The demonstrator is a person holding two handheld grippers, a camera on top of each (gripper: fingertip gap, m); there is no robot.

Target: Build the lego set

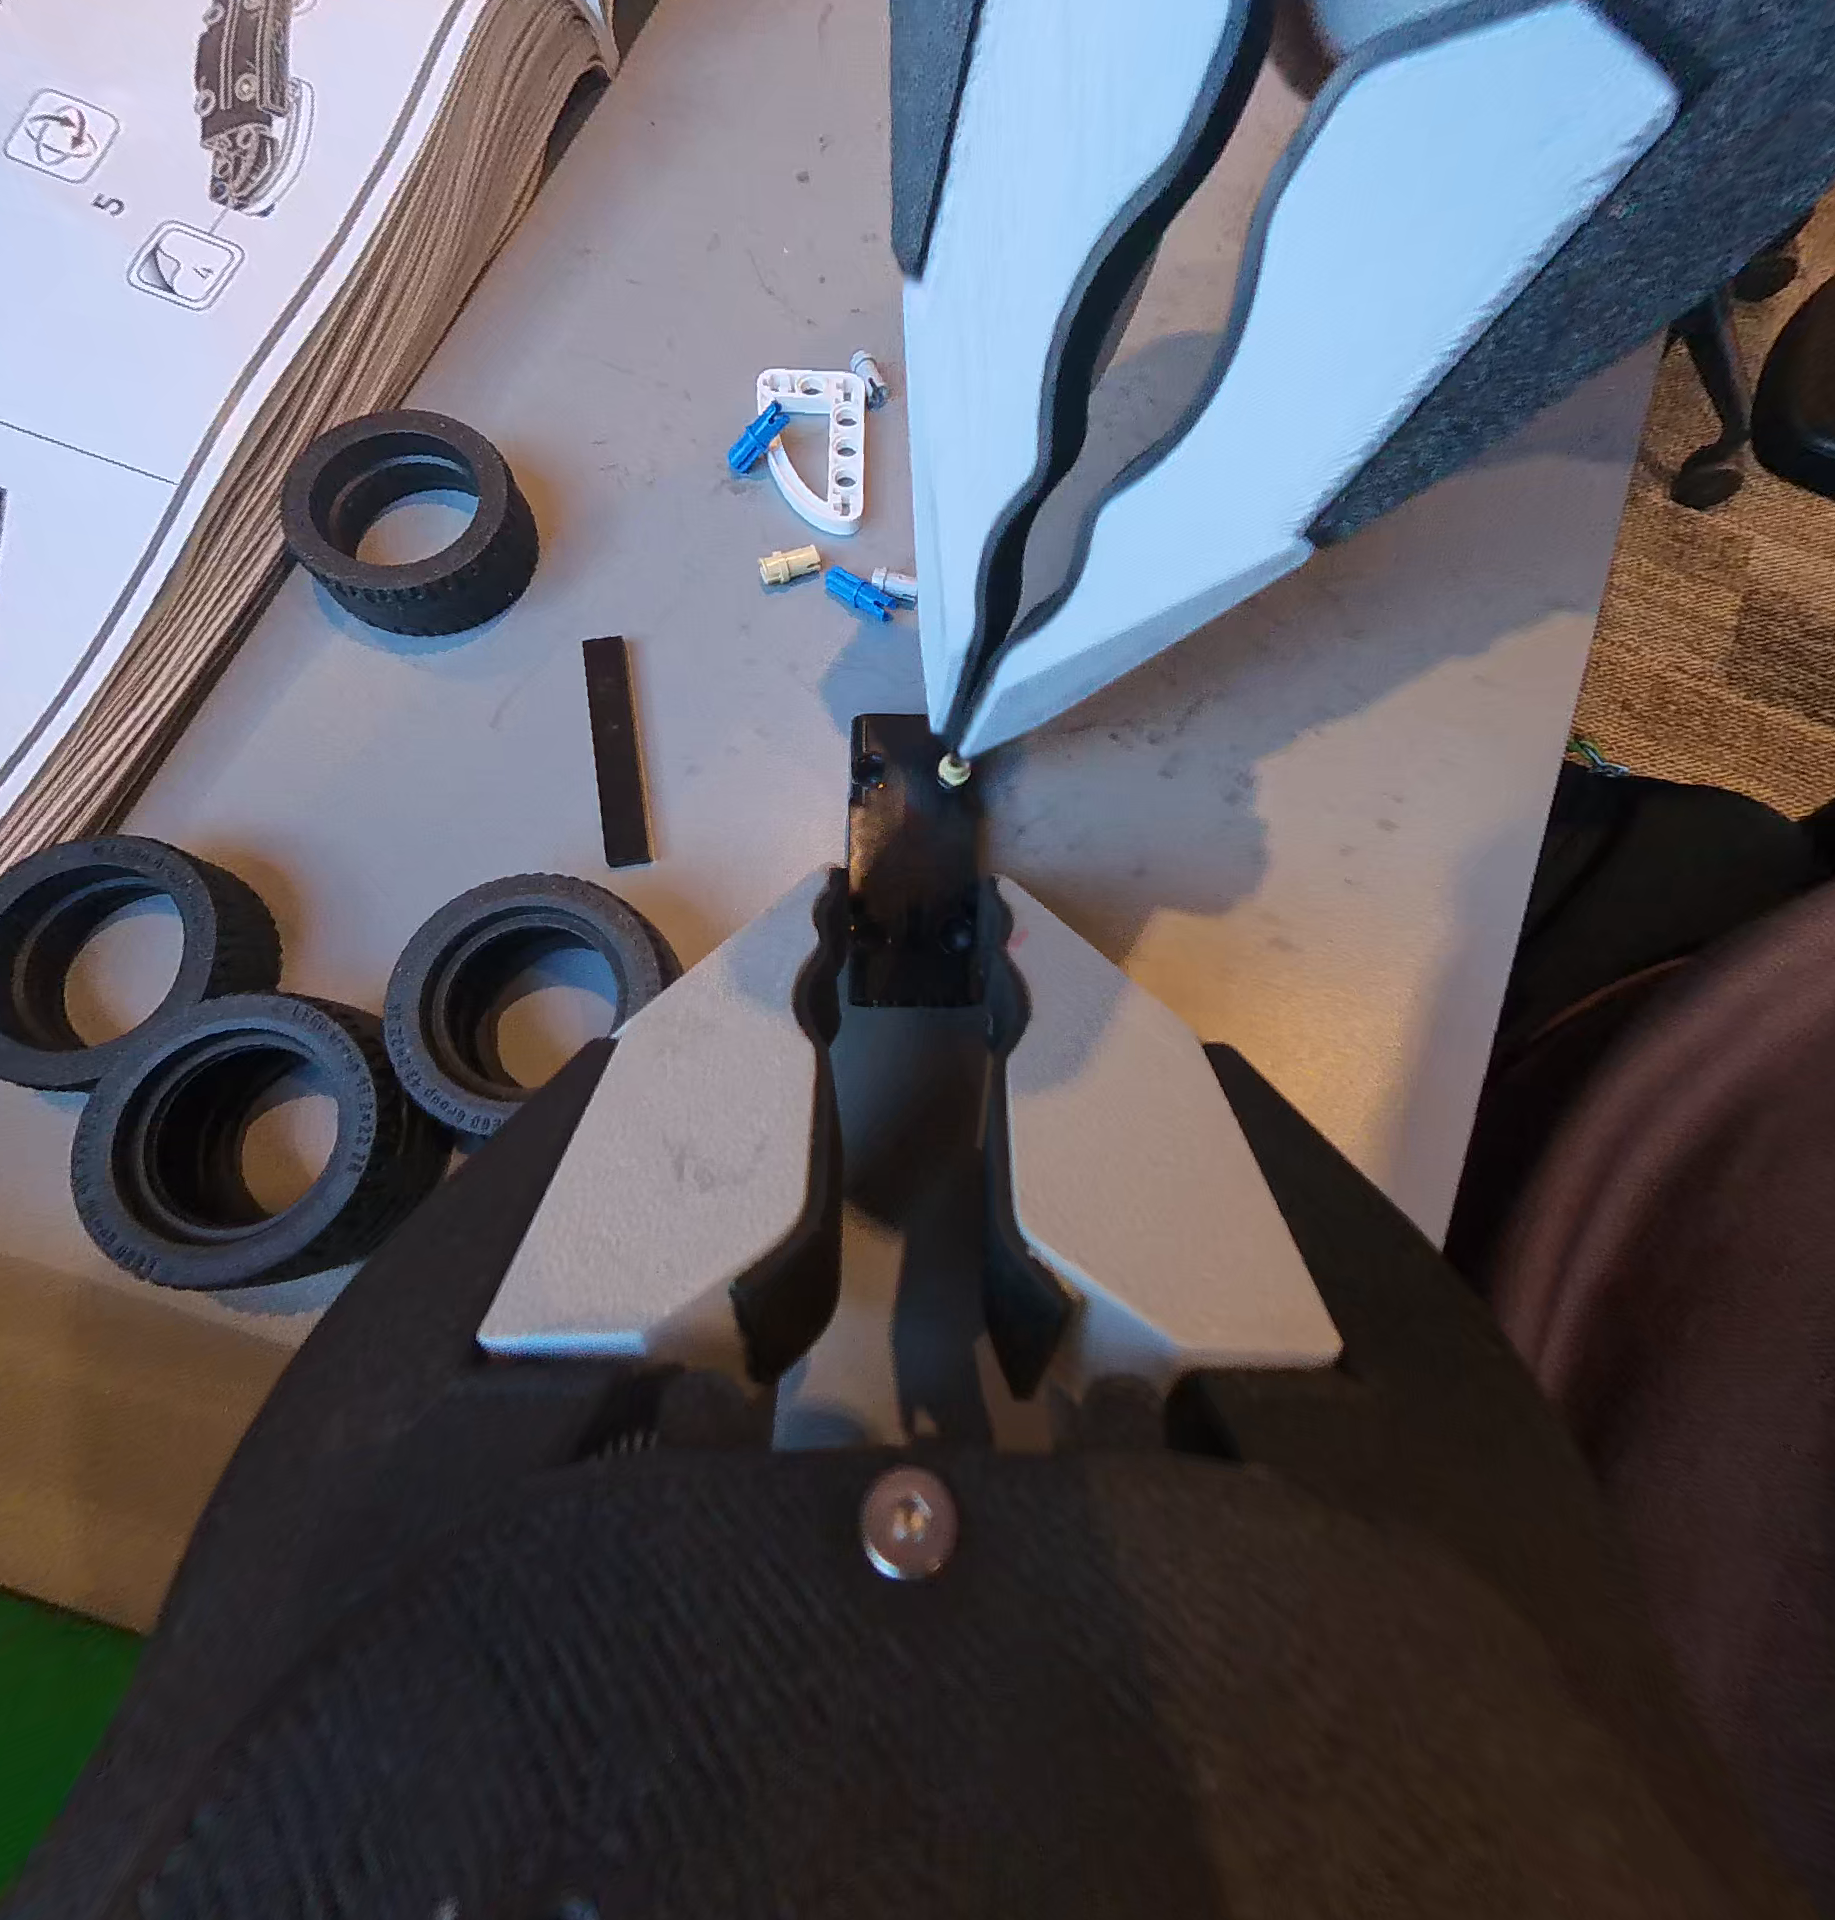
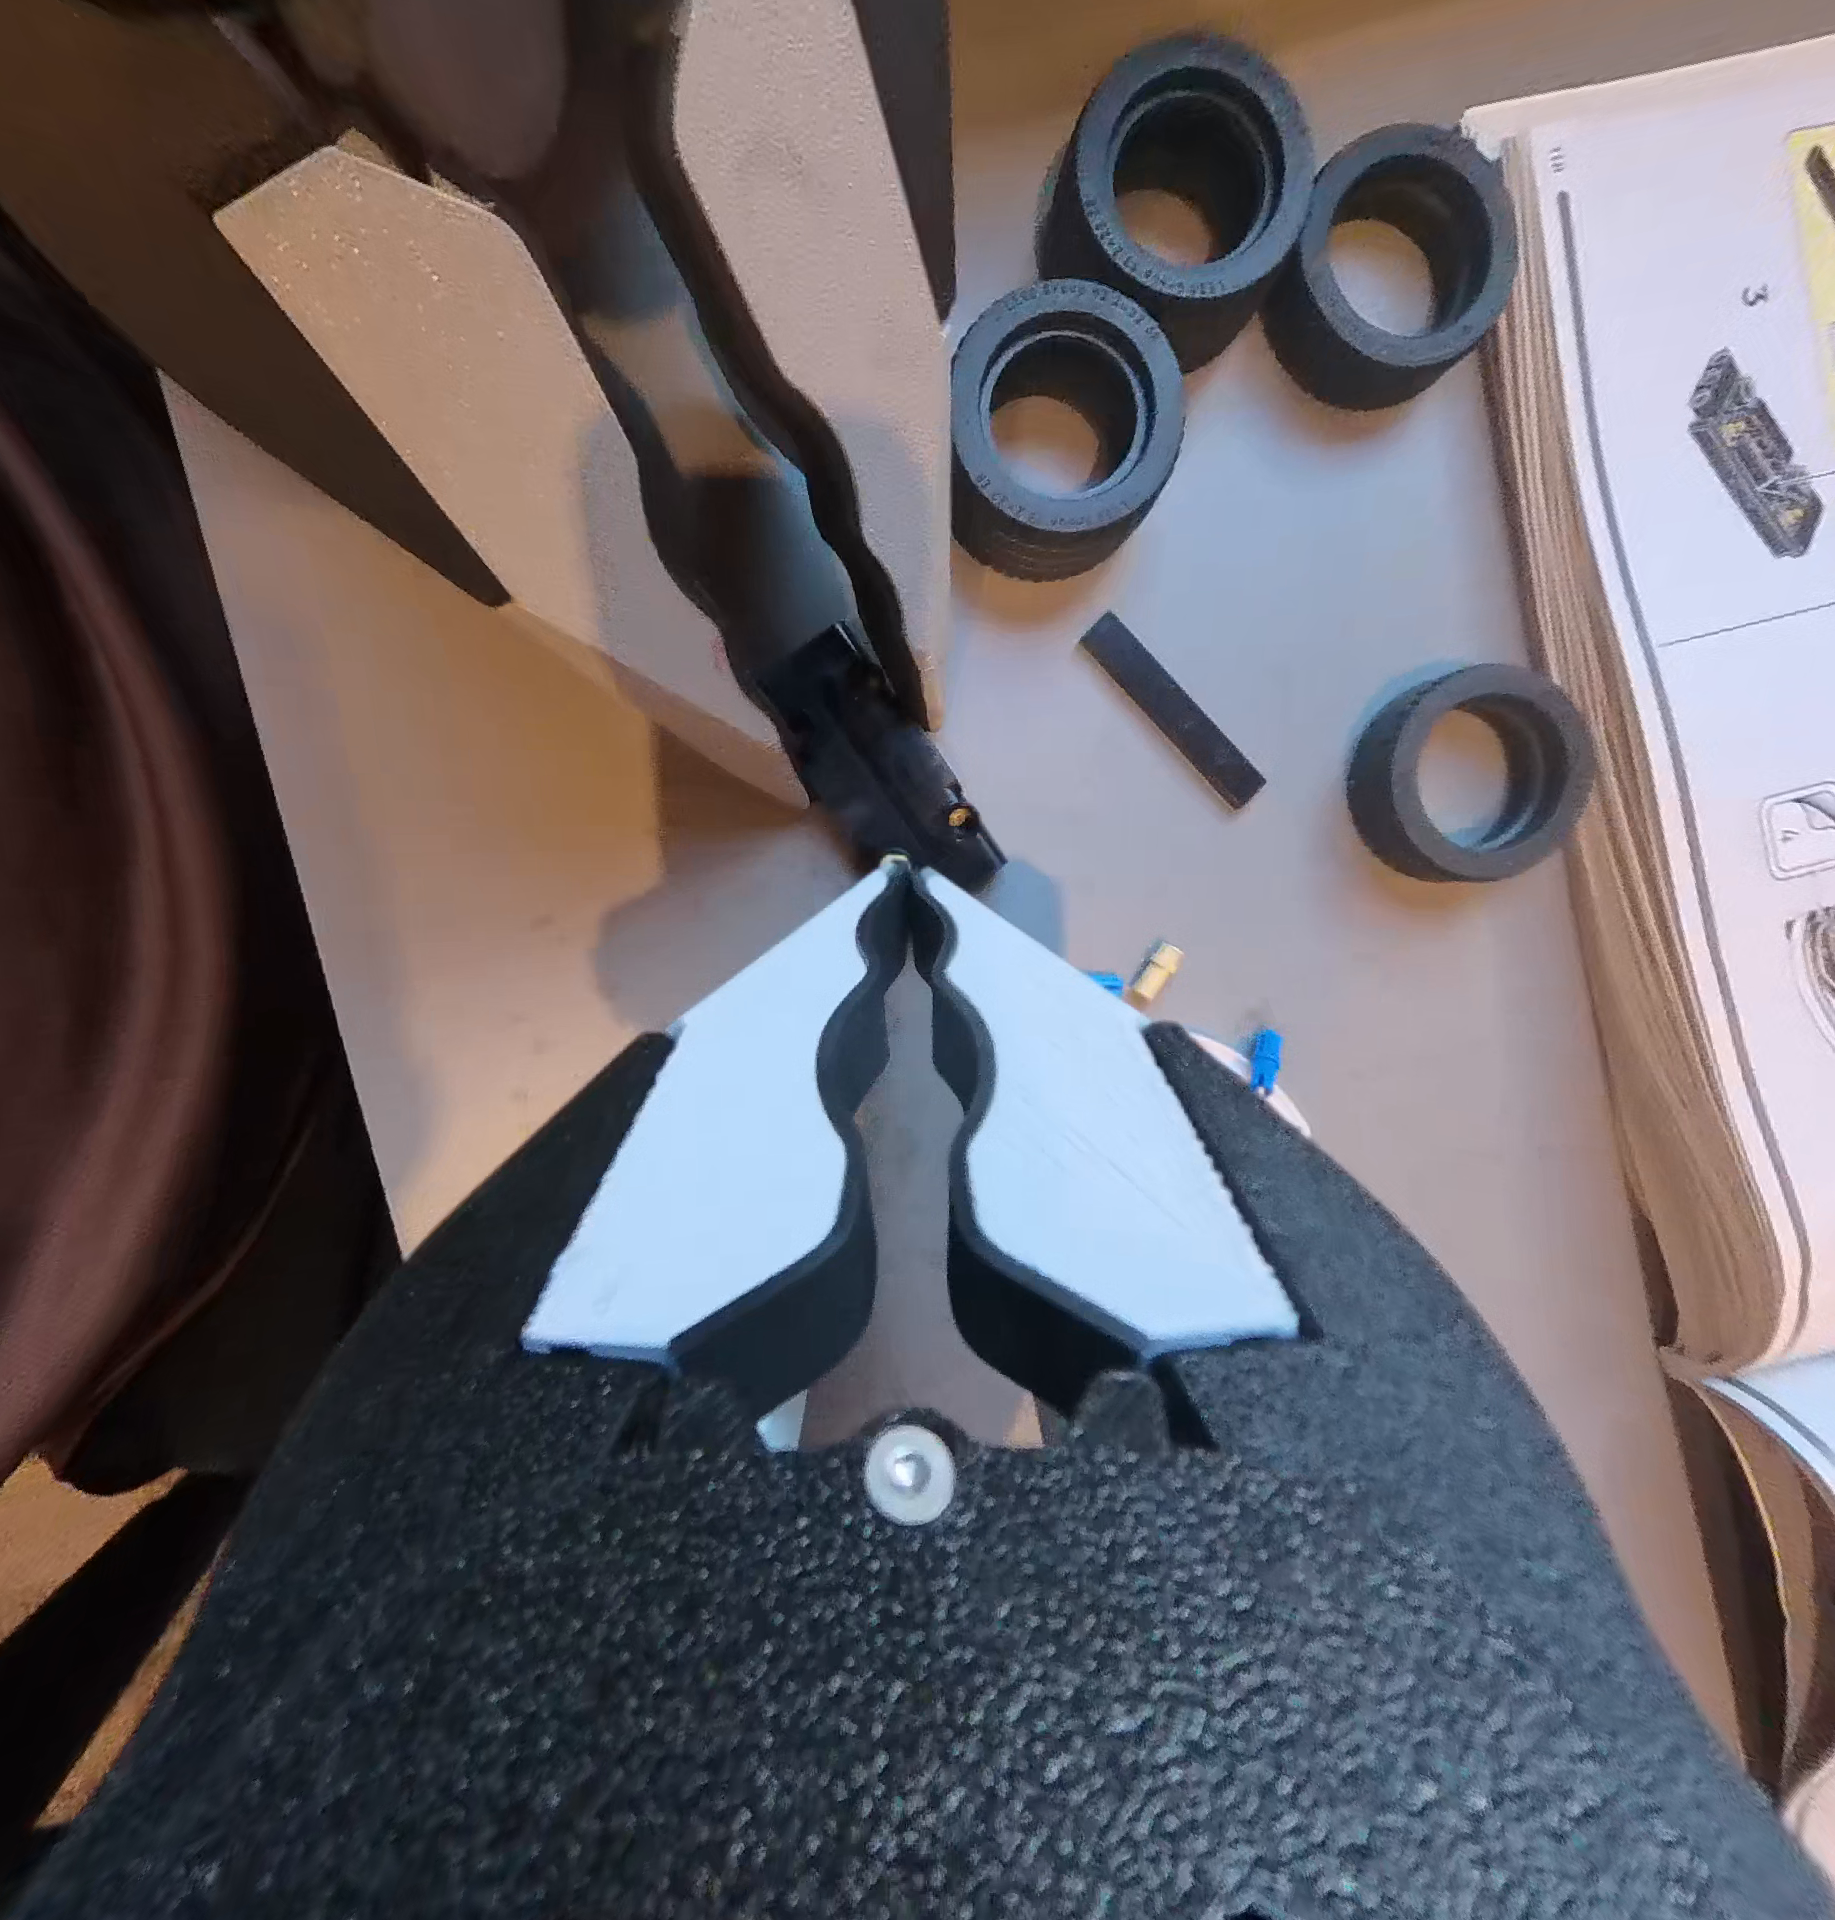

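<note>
My left gripper [image 1: 913, 902], with grey fingers, is shut on a black Lego piece [image 1: 908, 831] and holds it just above the grey table [image 1: 1308, 831]. My right gripper [image 1: 949, 740], with pale blue fingers, comes in from above and is shut on a small tan pin [image 1: 952, 771], whose end is at a hole in the far end of the black piece. In the right wrist view the right gripper [image 2: 897, 871] pinches the tan pin [image 2: 895, 860] against the black piece [image 2: 871, 764]. A second tan pin [image 2: 957, 816] sits in that piece.
Several black tyres [image 1: 409, 520] [image 2: 1069, 421] and a black flat tile [image 1: 619, 750] lie left of the grippers. A white curved beam [image 1: 825, 447], blue pins [image 1: 856, 592] and a loose tan pin [image 1: 788, 566] lie beyond. An open instruction booklet [image 1: 165, 208] [image 2: 1671, 727] borders the table. Less than 4 cm separates the two grippers' tips. My left gripper's tips are some 5 centimetres from the black flat tile [image 1: 619, 750].
</note>
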